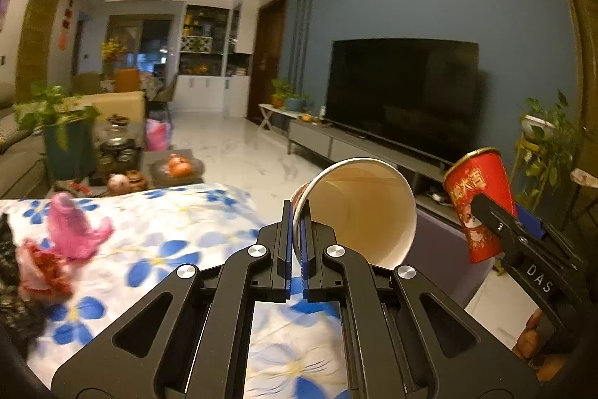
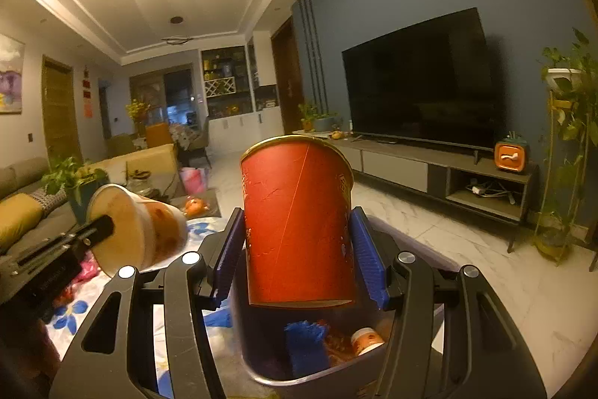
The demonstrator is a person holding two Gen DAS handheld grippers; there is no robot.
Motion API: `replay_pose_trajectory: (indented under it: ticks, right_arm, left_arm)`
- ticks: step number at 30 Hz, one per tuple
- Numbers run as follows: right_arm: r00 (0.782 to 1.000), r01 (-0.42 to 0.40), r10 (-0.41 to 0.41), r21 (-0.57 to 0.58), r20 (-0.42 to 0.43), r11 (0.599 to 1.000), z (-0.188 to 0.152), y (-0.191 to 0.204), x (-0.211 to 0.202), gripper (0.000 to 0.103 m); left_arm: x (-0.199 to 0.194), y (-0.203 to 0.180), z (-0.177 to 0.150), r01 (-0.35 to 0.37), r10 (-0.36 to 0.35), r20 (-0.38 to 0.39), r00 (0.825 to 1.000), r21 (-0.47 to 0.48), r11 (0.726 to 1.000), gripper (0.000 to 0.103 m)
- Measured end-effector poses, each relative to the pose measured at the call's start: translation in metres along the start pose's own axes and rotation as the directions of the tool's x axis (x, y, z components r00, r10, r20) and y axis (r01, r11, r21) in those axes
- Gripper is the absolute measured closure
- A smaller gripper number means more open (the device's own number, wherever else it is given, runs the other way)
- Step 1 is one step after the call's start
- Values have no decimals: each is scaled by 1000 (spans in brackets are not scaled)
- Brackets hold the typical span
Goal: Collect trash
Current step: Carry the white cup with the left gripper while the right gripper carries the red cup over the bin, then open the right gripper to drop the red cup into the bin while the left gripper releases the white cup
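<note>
Left gripper (image 1: 296,242) pinches a white-lined paper cup's (image 1: 358,212) rim; right gripper (image 2: 299,257) clamps an upright red cup (image 2: 299,223)

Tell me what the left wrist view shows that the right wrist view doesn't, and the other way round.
Only the left wrist view: the pale inside of the paper cup, its rim pinched by the left gripper, and the pink bag on the floral cloth.

Only the right wrist view: the bin below the red cup, with trash already inside, and the orange clock.

Both: both cups, each held by a gripper, the right gripper around the red one, and the television.
</note>
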State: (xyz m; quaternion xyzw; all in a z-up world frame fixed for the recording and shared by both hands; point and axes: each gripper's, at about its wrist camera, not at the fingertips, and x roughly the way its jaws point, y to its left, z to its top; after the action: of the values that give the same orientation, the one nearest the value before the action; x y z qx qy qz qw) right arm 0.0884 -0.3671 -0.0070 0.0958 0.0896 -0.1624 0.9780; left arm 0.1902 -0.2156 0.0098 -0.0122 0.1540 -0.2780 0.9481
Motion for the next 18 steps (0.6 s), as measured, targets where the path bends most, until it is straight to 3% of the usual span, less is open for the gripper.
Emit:
replay_pose_trajectory:
  ticks: [18]
  right_arm:
    - [999, 32, -31, 44, -9, 999, -7, -23, 21, 47]
  left_arm:
    - [51, -38, -6, 75, -75, -39, 996, 18, 997, 100]
